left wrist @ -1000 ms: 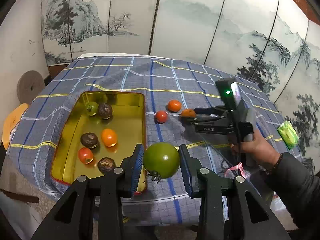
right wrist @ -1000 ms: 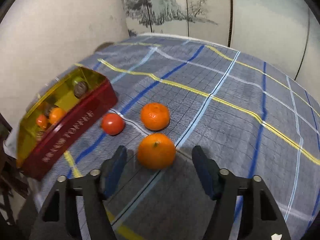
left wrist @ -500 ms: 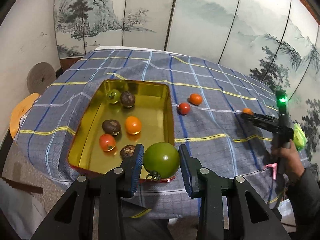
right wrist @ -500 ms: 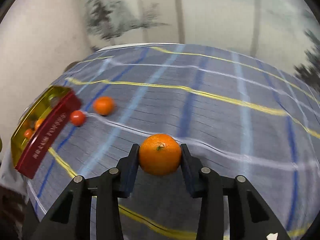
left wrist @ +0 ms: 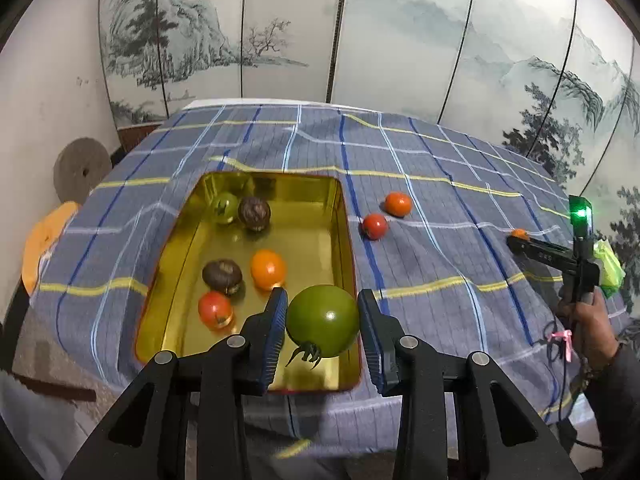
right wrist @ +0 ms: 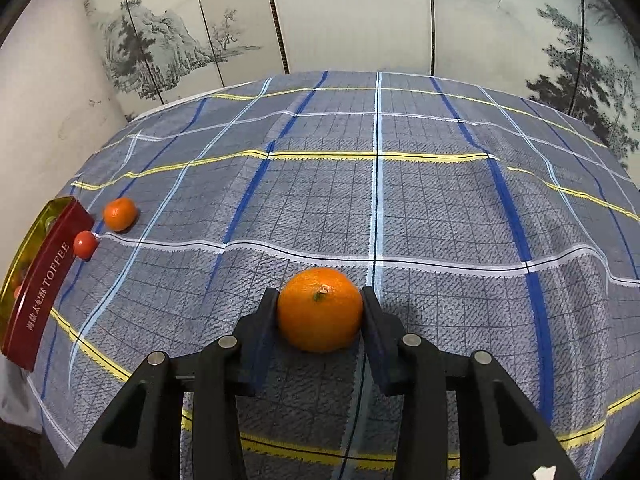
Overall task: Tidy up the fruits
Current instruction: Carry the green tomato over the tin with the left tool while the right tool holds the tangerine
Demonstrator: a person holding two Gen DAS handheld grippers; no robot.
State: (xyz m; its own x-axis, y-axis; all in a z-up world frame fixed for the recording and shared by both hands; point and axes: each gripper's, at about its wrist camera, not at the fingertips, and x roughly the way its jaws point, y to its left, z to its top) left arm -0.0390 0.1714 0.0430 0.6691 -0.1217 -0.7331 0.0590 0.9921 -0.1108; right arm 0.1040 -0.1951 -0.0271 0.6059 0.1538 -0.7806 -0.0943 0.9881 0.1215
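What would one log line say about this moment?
left gripper: holds green tomato over gold tin | right gripper: holds orange mandarin

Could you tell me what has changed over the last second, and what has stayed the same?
The right gripper closed on the mandarin and carried it to the right, away from the tin. The left gripper still holds the green tomato, now over the tin's near end. The fruit in the tin and the two beside it have not moved.
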